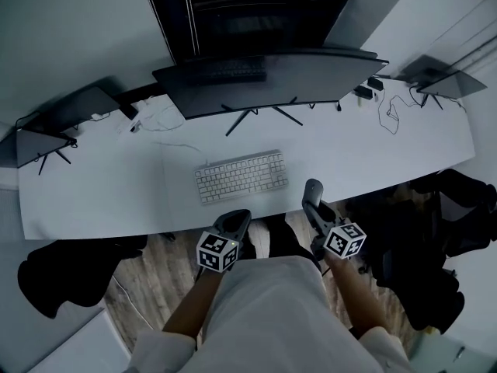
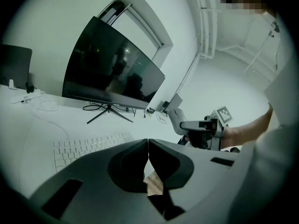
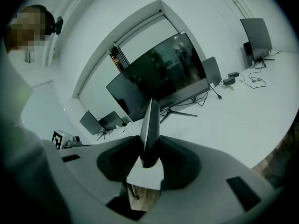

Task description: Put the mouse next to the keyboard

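A long white counter (image 1: 116,185) fills the middle of the head view. On its far side a wide dark monitor (image 1: 272,80) stands on a spindly stand, and a smaller screen (image 1: 62,119) sits towards the left end. The person stands at the near edge, both bare forearms reaching forward and down over a wooden floor (image 1: 147,286); the left forearm (image 1: 186,309) runs straight ahead and the right forearm (image 1: 357,286) angles slightly inward. A pale compact keyboard (image 1: 241,175) lies flat near the counter's front, about level with the monitor's middle. The left claw (image 1: 235,216) hovers just short of the counter's near edge, below the keyboard. Its jaws are pressed together tip to tip with nothing between them. The right claw (image 1: 312,202) is raised at the near edge, to the right of the keyboard, and pinches the mouse (image 1: 313,186). The mouse is slim, grey and smooth. In the right gripper view it stands edge-on and upright between the pads, its top rising past the jaw tips. It is held right of the keyboard's right end and apart from it; whether it touches the counter cannot be told.
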{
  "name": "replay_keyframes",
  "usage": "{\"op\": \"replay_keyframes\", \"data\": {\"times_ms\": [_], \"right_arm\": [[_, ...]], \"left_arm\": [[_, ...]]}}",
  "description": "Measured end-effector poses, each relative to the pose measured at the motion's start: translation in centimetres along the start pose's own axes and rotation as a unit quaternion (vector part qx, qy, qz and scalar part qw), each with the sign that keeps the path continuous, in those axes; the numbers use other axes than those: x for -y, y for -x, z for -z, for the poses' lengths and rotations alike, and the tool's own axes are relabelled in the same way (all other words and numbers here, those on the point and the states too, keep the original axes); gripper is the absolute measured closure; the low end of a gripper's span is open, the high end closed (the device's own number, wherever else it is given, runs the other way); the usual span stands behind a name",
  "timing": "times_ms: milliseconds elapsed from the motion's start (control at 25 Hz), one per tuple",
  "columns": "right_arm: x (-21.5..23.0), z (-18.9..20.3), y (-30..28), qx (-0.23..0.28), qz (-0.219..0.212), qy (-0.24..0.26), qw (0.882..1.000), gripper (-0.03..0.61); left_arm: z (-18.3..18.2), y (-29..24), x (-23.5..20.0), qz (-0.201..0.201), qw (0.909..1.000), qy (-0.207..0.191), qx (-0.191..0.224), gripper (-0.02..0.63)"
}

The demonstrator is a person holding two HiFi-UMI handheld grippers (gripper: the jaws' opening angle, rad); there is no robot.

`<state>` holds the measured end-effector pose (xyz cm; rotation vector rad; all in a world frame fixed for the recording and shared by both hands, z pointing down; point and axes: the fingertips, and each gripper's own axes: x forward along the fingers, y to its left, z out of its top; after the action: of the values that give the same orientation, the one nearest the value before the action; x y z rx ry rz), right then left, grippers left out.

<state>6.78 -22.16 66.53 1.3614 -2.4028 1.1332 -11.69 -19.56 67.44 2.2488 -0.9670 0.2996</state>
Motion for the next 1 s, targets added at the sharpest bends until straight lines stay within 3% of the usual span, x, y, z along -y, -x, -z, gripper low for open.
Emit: {"op": "replay_keyframes", "data": {"times_ms": [360, 720, 880, 1000], "right_arm": [[3.5, -1.0, -3.9, -0.071, -0.043, 0.013, 0.996, 0.435], [7.9, 0.2, -9.1, -0.16, -0.081, 0.015, 0.984, 0.436], [9.2, 1.2, -11.7, -0.192, -0.091, -0.026, 0.977, 0.436], [10.3, 2.0, -13.2, -0.216, -0.091, -0.028, 0.972, 0.436]], "left_arm": [[-1.4, -2.7, -0.6, -0.056, 0.9981, 0.023, 0.013, 0.595], [-2.4, -5.2, -0.2, -0.123, 0.9907, 0.052, 0.027, 0.595], [-2.3, -5.8, -0.3, -0.152, 0.9855, 0.069, 0.029, 0.595], [-2.1, -6.4, -0.1, -0.169, 0.9817, 0.082, 0.029, 0.595]]}}
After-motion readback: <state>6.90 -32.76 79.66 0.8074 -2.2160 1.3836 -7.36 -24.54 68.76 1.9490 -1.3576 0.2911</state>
